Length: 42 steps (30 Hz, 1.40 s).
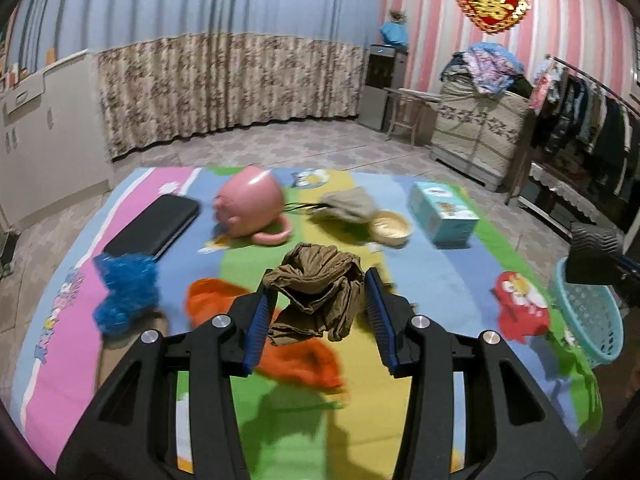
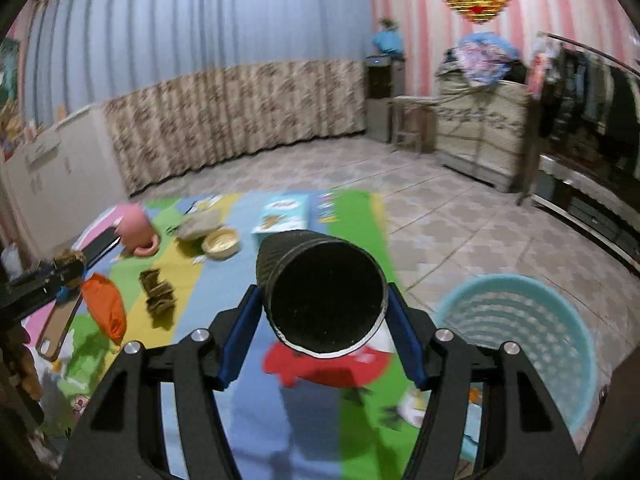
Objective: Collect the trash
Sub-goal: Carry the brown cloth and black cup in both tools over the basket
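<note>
My left gripper (image 1: 320, 300) is shut on a crumpled brown paper wad (image 1: 318, 294) and holds it above the colourful play mat (image 1: 440, 280). My right gripper (image 2: 325, 308) is shut on a black paper cup (image 2: 320, 292), its open mouth facing the camera, above the mat's right side. A light blue plastic basket (image 2: 516, 340) stands on the floor to the right of the right gripper; it also shows in the left wrist view (image 1: 592, 320). An orange bag (image 1: 304, 356) and a blue fluffy scrubber (image 1: 124, 292) lie on the mat under and left of the left gripper.
On the mat lie a tipped pink mug (image 1: 250, 208), a black case (image 1: 154, 224), a grey cloth (image 1: 348, 204), a cream bowl (image 1: 390, 228), a blue tissue box (image 1: 442, 212) and brown scraps (image 2: 158, 296). Cabinets, a curtain and a clothes rack (image 1: 580, 120) surround the tiled floor.
</note>
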{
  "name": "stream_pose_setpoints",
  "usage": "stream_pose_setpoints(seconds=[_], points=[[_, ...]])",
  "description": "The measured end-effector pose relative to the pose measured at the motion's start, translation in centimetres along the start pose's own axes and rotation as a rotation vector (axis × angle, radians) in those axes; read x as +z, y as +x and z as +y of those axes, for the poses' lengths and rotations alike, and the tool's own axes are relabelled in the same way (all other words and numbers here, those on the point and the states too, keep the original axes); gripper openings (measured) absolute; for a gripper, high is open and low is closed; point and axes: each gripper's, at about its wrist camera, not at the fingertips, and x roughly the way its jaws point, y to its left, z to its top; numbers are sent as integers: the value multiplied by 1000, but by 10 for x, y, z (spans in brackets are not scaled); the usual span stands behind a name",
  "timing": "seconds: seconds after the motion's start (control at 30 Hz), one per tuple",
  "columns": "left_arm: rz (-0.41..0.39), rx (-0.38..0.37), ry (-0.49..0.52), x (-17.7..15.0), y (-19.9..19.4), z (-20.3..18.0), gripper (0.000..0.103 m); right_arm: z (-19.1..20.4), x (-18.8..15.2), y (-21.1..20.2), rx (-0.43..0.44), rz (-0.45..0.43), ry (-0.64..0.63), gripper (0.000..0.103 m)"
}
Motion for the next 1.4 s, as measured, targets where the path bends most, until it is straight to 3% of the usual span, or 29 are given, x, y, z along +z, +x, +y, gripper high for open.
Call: stream_pose_setpoints(seconds=[0.23, 0.43, 1.0, 1.4], points=[[-14, -58, 63, 5, 3, -59, 44, -72, -8, -31, -126, -62, 122, 62], [-29, -122, 114, 8, 6, -117, 44, -113, -12, -29, -225, -64, 172, 62], [-18, -311, 207, -2, 23, -266, 44, -186, -28, -33, -286, -59, 260, 62], [19, -411, 264, -17, 43, -333, 44, -206, -34, -25, -298, -22, 286, 62]])
